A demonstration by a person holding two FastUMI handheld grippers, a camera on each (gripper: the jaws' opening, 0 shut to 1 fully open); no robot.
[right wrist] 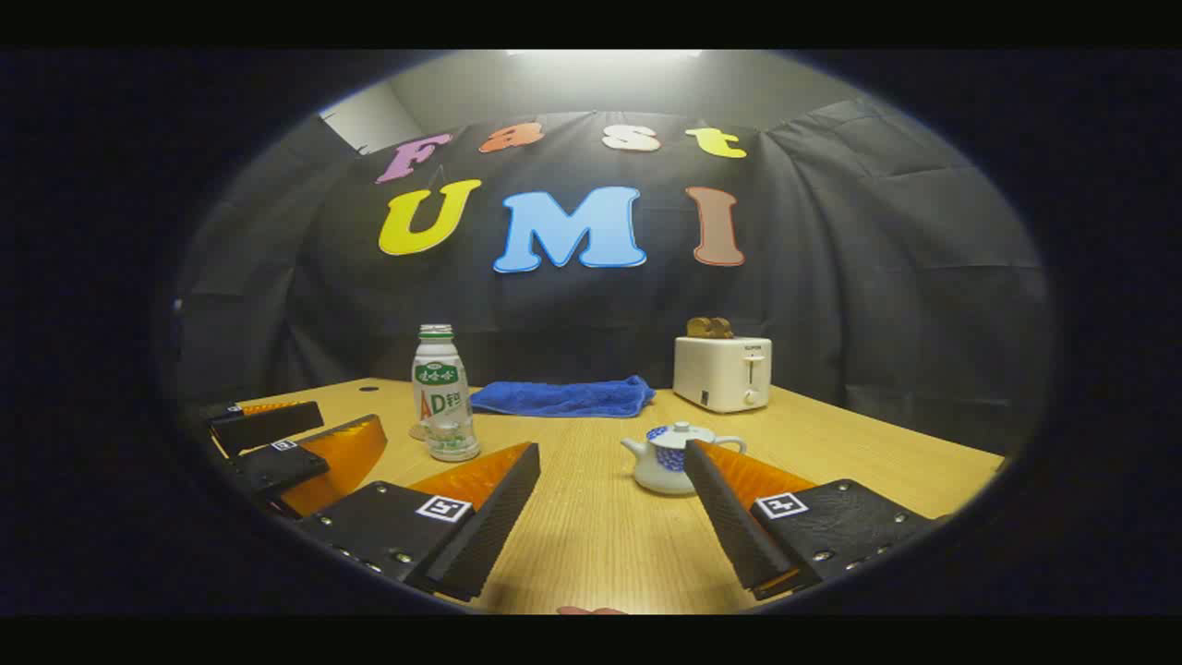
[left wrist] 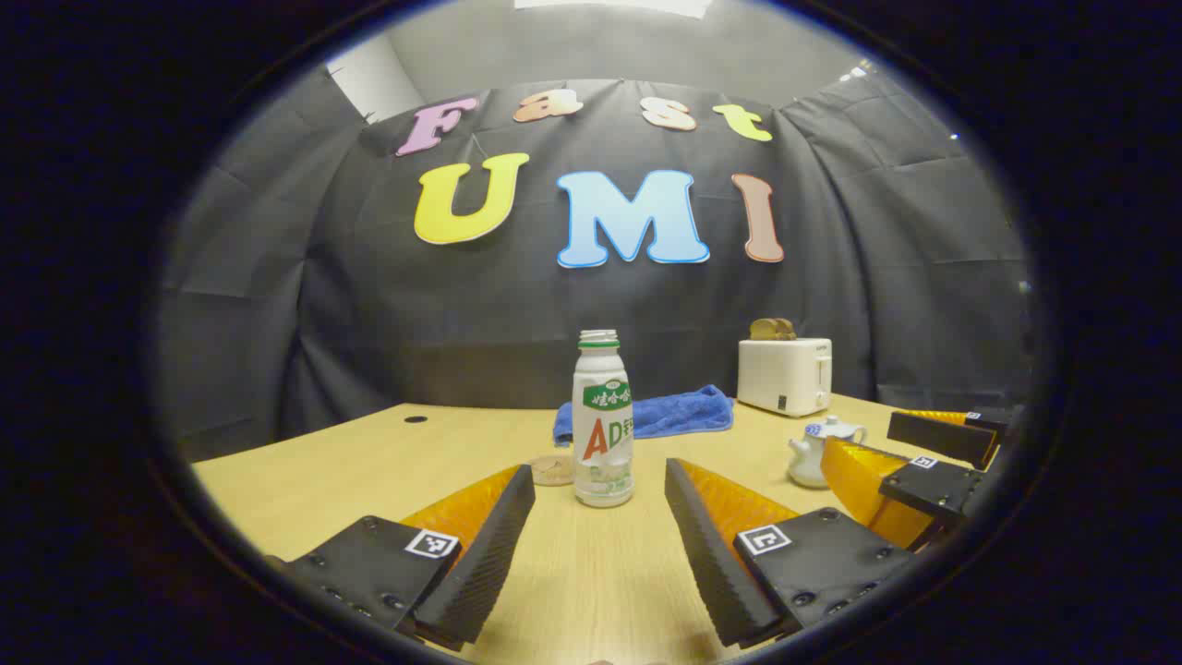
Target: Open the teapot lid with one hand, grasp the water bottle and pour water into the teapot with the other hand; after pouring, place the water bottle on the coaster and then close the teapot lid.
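We see the water bottle [left wrist: 603,420] standing upright and uncapped on the table [left wrist: 351,480], directly ahead of our left gripper [left wrist: 598,545], whose jaws are spread and empty. The coaster [left wrist: 552,469] lies just beside the bottle, the teapot [right wrist: 669,458] (lid on) well apart from it, ahead of our right gripper [right wrist: 614,522], likewise spread and empty.
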